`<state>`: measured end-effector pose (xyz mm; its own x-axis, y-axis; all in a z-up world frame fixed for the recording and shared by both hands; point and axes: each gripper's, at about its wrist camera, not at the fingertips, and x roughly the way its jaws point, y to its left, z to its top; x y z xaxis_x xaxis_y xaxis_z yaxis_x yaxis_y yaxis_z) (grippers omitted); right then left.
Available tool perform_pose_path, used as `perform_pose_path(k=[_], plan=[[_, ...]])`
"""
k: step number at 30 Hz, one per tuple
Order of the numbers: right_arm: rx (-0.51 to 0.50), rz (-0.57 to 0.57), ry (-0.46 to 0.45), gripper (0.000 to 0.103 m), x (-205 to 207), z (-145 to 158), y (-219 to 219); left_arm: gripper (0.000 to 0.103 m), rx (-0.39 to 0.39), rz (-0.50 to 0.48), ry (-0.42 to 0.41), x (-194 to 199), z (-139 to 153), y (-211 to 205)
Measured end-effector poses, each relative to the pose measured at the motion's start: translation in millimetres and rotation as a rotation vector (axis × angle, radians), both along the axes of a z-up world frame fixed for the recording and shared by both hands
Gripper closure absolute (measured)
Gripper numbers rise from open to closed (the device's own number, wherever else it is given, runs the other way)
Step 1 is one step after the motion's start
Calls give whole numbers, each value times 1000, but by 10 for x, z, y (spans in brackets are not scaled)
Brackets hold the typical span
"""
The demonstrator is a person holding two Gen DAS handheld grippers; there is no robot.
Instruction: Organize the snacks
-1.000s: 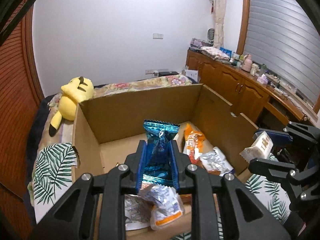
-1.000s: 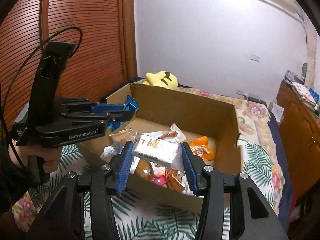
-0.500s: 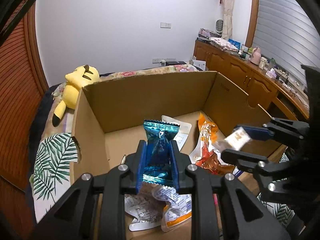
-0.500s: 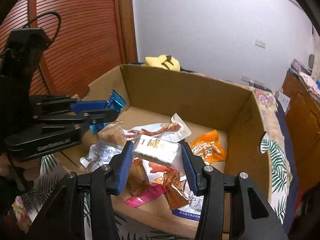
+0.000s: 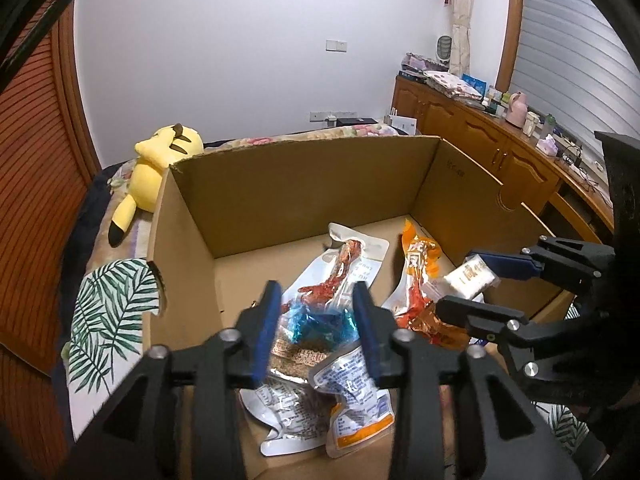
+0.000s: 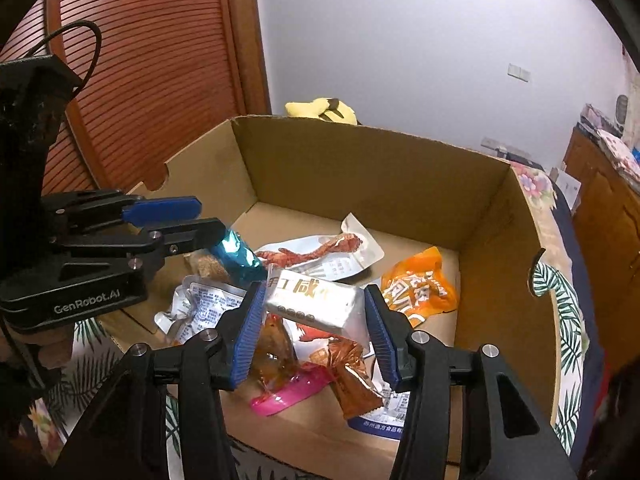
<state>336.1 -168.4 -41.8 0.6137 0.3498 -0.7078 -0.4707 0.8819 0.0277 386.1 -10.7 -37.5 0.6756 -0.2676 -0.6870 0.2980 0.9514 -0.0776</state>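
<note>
Now that your left gripper (image 5: 316,324) is spreading its jaws, the blue packet (image 5: 320,320) that it clamped a second ago has slipped free and is dropping onto the snack pile inside the cardboard box (image 5: 304,184), near its left wall. One snack is delivered. Your right gripper (image 6: 316,320) is also easing apart, yet the silver packet (image 6: 316,300) remains between its pads, over the box's middle, next to release.

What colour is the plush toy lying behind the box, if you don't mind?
Yellow, with black tips; the plush toy shows best in the left wrist view.
</note>
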Motion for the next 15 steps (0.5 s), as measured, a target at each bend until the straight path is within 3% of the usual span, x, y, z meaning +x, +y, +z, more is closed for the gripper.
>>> perform_pose_path(k=[5, 15], plan=[[4, -13, -9, 42, -14, 28, -16, 52, 8, 14, -17, -35, 47, 16], [14, -25, -44, 41, -87, 109, -49, 46, 31, 27, -30, -70, 91, 36]])
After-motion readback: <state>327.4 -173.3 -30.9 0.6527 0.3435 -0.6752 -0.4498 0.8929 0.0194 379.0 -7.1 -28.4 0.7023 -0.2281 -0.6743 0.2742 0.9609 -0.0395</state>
